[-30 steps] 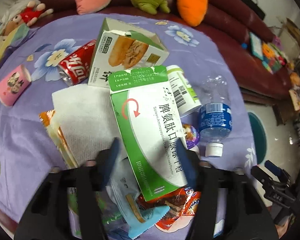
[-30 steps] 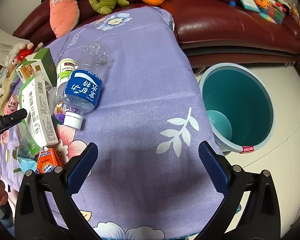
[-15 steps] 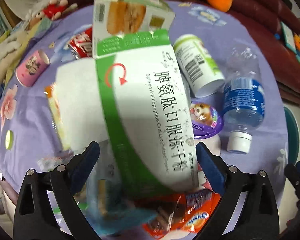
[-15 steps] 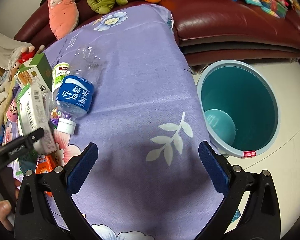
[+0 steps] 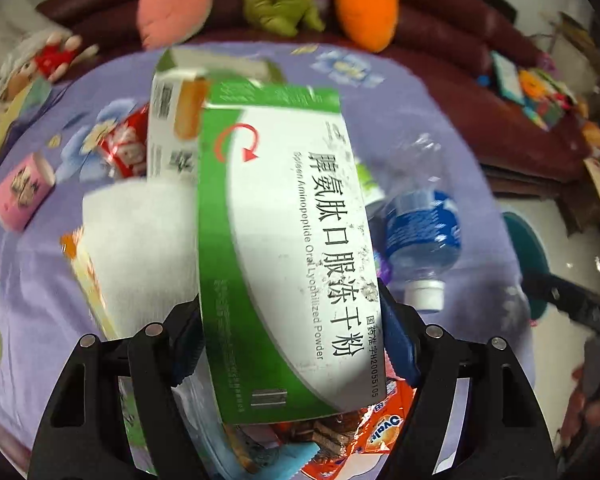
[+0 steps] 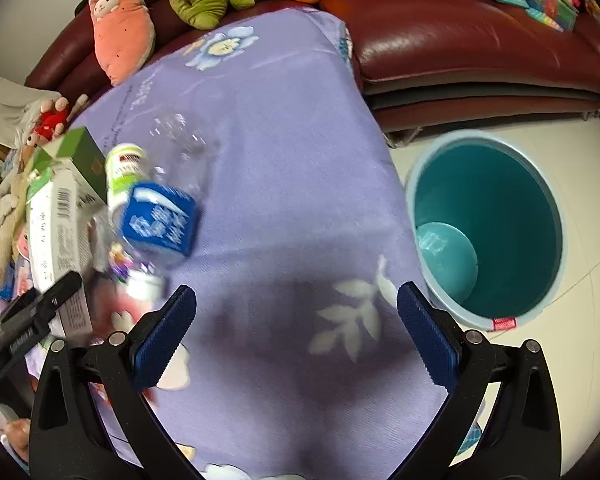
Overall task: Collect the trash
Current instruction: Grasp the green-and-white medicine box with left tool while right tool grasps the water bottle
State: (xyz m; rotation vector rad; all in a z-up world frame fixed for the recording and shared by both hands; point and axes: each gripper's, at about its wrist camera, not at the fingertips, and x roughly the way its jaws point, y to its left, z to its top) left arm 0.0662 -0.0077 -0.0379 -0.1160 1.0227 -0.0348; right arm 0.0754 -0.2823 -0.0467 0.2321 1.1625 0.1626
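Note:
A green and white medicine box [image 5: 284, 240] stands between the fingers of my left gripper [image 5: 290, 312]. The jaws are closing and both blue pads press on its sides. It is held tilted above the trash on the purple tablecloth [image 6: 284, 152]. The same box [image 6: 60, 232] shows at the left of the right wrist view, beside the left gripper's dark frame [image 6: 32, 316]. My right gripper [image 6: 296, 292] is open over bare cloth with nothing between its fingers. A clear water bottle [image 5: 420, 232] with a blue label lies right of the box. The teal trash bin [image 6: 520, 208] stands on the floor past the table's right edge.
Under and around the box lie a white tissue [image 5: 140, 240], a bread carton [image 5: 172, 128], a red can [image 5: 124, 148], a pink cup [image 5: 22, 190] and an orange snack wrapper [image 5: 380, 428]. A white pill bottle [image 6: 126, 172] lies by the water bottle. A dark red sofa [image 6: 460, 40] with plush toys runs behind the table.
My left gripper spread wide around the medicine box, then closed on its sides, and the box now fills more of the view. My right gripper stayed open and drifted slightly over the cloth.

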